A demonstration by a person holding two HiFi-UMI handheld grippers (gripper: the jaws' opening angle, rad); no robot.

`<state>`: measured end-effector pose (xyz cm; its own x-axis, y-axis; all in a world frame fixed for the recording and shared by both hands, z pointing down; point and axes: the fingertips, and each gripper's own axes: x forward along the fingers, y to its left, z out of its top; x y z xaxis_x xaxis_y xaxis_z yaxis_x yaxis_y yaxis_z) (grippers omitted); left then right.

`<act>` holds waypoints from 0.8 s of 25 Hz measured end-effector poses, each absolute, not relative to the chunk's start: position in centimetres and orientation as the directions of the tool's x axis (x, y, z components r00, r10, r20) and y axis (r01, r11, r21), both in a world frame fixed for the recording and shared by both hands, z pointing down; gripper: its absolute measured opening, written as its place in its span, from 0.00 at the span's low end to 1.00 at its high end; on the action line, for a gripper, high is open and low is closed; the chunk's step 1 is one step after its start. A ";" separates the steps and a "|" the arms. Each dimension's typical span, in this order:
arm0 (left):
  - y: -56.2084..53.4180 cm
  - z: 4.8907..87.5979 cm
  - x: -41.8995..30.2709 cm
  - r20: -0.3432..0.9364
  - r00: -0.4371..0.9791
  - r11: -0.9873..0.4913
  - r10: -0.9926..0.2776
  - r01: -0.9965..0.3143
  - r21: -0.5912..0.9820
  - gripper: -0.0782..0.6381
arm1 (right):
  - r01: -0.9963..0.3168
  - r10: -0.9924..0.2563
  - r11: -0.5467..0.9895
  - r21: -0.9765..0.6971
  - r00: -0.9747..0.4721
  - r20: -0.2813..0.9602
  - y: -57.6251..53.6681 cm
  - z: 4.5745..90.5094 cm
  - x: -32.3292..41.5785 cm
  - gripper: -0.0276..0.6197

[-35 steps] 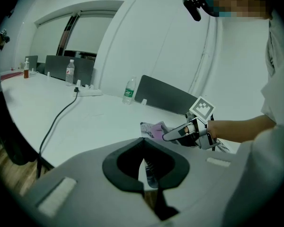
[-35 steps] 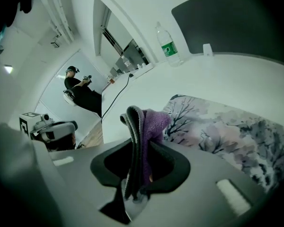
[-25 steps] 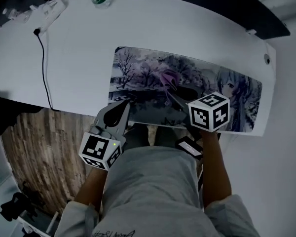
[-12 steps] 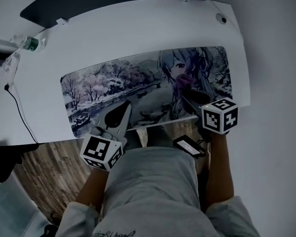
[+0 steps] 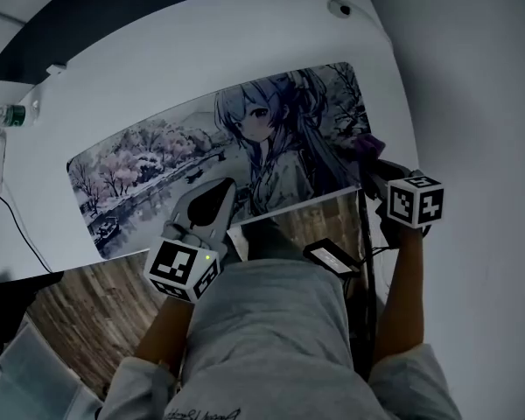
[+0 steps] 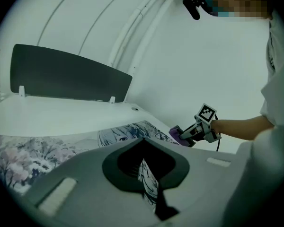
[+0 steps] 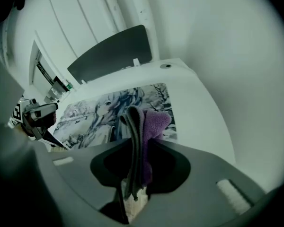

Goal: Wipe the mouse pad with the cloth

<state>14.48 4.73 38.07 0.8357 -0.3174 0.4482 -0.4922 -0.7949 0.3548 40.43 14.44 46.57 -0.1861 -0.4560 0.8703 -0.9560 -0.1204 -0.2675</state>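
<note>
Sweeping sideways, the right gripper has carried the cloth from the middle to the right end of the mouse pad. Its jaws are clamped on the folded, fuzzy purple fabric. The jaws of the left gripper are closed on the pad's thin near edge, likely anchoring the flexible printed sheet against sliding on the smooth white worktop

Wearing a grey short-sleeved T-shirt; wielding a pale grey left gripper and a right gripper, bearing black-and-white marker cubes.
</note>
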 end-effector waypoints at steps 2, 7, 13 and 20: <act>4.9 38.2 15.3 0.454 0.834 -0.793 -0.314 -0.493 0.357 0.13 | -0.960 -0.429 -0.139 -0.244 -0.164 0.888 15.3 47.4 42.5 0.19; 4.8 38.7 15.9 0.473 0.818 -0.783 -0.327 -0.515 0.349 0.13 | -0.962 -0.367 -0.166 -0.218 -0.146 0.919 16.2 49.9 45.3 0.19; 4.5 39.0 16.0 0.488 0.806 -0.775 -0.336 -0.530 0.343 0.13 | -0.953 -0.324 -0.184 -0.242 -0.174 0.930 16.3 51.8 44.7 0.19; 5.0 39.0 16.5 0.478 0.822 -0.786 -0.309 -0.504 0.359 0.13 | -0.942 -0.312 -0.222 -0.253 -0.177 0.933 16.3 51.9 44.2 0.19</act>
<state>16.49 5.03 39.04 0.8221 -0.3086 0.4785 -0.5039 -0.7857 0.3589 44.20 16.25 51.91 -0.1768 -0.3122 0.9334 -0.9419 -0.2217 -0.2525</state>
